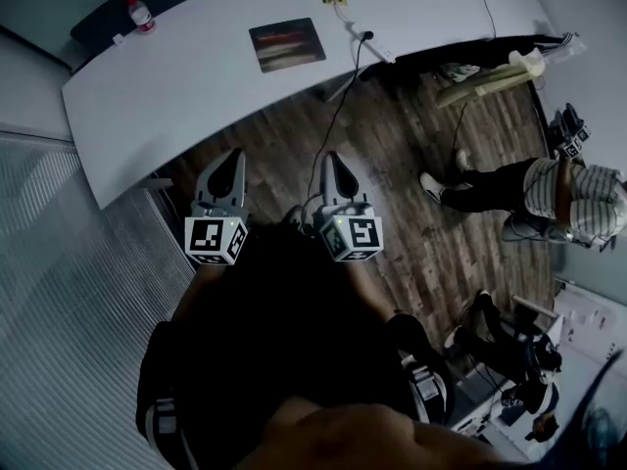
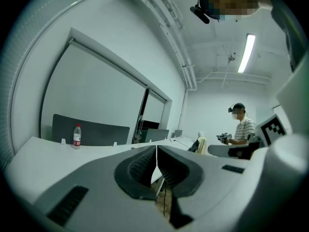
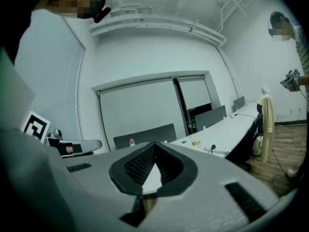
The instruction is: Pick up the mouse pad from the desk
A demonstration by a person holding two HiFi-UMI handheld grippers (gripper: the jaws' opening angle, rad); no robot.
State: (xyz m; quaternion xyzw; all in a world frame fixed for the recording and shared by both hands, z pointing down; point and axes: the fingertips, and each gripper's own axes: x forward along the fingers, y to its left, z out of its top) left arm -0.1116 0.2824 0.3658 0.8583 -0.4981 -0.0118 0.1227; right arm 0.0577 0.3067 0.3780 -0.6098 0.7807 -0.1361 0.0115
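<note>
The mouse pad point(image 1: 287, 44) lies flat on the white surface point(image 1: 176, 96) in the upper middle of the head view. It is a dark rectangle with a reddish print, well apart from the bottle point(image 1: 140, 15) at the upper left and near the black cable point(image 1: 345, 86) that drops off the near edge to its right. It looks thin, light and floppy, so it should weigh next to nothing, but it will probably droop when lifted and its underside may cling to the surface. The best hold is likely its near edge or a corner, peeled up or slid to the rim so that one jaw can get beneath it. Both claws are well apart from it, lower in the frame and over the wooden floor point(image 1: 411, 194). The left claw point(image 1: 235, 155) is below and left of the pad, the right claw point(image 1: 333, 157) below and slightly right. Each has its jaws pressed together with nothing between them and points toward the surface. Both would have to open before taking hold.
</note>
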